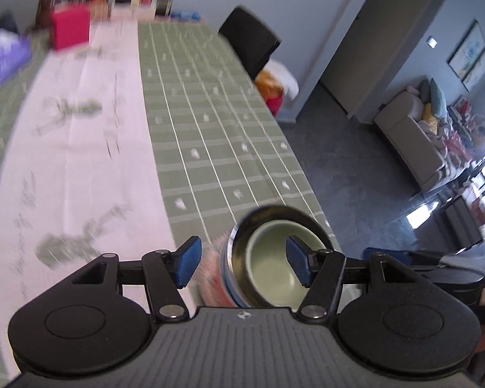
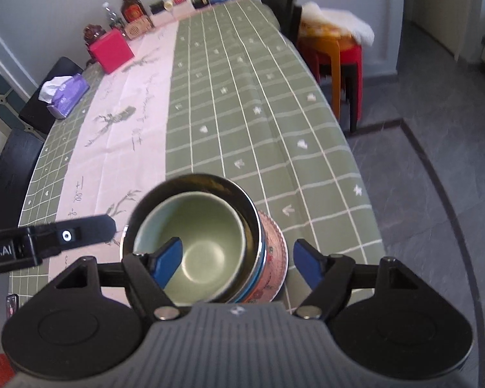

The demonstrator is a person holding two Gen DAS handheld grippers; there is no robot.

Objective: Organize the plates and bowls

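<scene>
Green bowl point(image 2: 190, 245) sits nested in the stack point(image 2: 268, 258); both grippers point(image 2: 237, 258) point(image 1: 241, 263) hang open, empty. Next: fetch remaining dishes.

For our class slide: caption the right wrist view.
Open right claw above nested bowls on green tablecloth.

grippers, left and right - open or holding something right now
left gripper: open, holding nothing, above the stacked bowls.
right gripper: open, holding nothing.
</scene>
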